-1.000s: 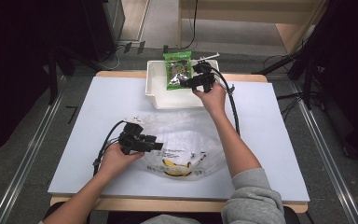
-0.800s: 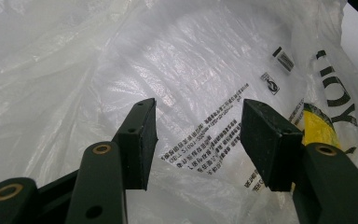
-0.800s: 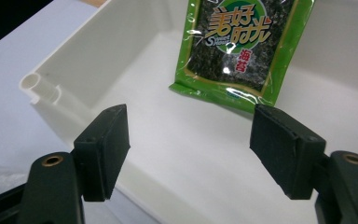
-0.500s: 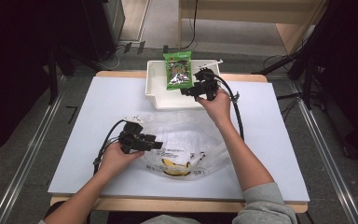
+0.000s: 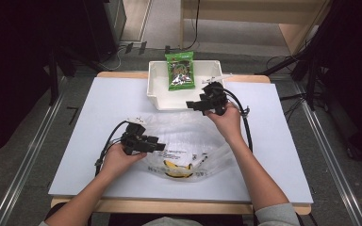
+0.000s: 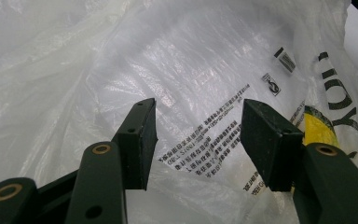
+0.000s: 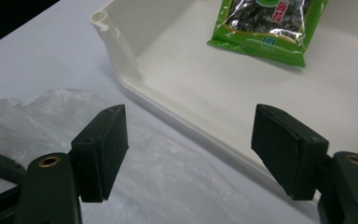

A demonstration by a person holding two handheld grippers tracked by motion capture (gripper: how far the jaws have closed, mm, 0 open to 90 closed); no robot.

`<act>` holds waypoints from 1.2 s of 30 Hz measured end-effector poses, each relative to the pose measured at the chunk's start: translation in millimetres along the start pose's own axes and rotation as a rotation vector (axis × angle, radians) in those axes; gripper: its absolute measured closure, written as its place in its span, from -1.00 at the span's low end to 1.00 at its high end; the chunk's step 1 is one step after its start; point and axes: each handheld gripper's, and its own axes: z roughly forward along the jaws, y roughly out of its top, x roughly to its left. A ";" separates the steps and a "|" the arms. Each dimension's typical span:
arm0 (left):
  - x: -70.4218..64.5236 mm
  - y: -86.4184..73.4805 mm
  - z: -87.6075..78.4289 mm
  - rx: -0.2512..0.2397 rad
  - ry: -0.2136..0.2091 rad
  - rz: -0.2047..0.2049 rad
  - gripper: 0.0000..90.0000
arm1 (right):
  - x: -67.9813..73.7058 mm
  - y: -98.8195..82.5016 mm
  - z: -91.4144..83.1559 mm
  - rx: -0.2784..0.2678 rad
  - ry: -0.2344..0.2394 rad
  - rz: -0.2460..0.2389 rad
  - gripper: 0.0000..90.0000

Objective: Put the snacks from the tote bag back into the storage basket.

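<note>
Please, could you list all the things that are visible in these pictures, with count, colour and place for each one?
table: one, white top with wooden edge, centre of the high view.
bin: one, white, open, far middle of the table.
snack packet: one, green, lying in the bin.
plastic bag: one, clear with black print and a yellow mark, near middle of the table.
left gripper: one, black, jaws open, over the bag.
right gripper: one, black, jaws open, at the bin's near edge.
</note>
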 end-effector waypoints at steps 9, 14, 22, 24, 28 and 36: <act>-0.6 0.0 -0.3 0.003 0.007 0.010 0.05 | 8.1 -17.0 -6.6 0.001 0.015 -0.013 -0.37; 0.3 0.0 -0.3 0.005 0.009 0.009 0.05 | 17.9 -24.9 -8.1 0.010 0.026 -0.037 -0.37; 0.0 0.1 -0.5 0.005 0.010 0.014 0.05 | 30.5 -32.2 -14.9 0.007 0.049 -0.054 -0.37; 0.0 0.2 -0.6 0.006 0.010 0.014 0.05 | 34.5 -35.1 -16.6 -0.005 0.050 -0.064 -0.37; -0.2 1.1 -0.3 0.001 0.003 0.015 0.05 | 42.7 -40.7 -20.2 -0.002 0.060 -0.072 -0.37; -0.5 2.3 3.3 0.010 0.004 0.009 0.05 | 46.6 -49.0 -21.7 0.001 0.078 -0.079 -0.36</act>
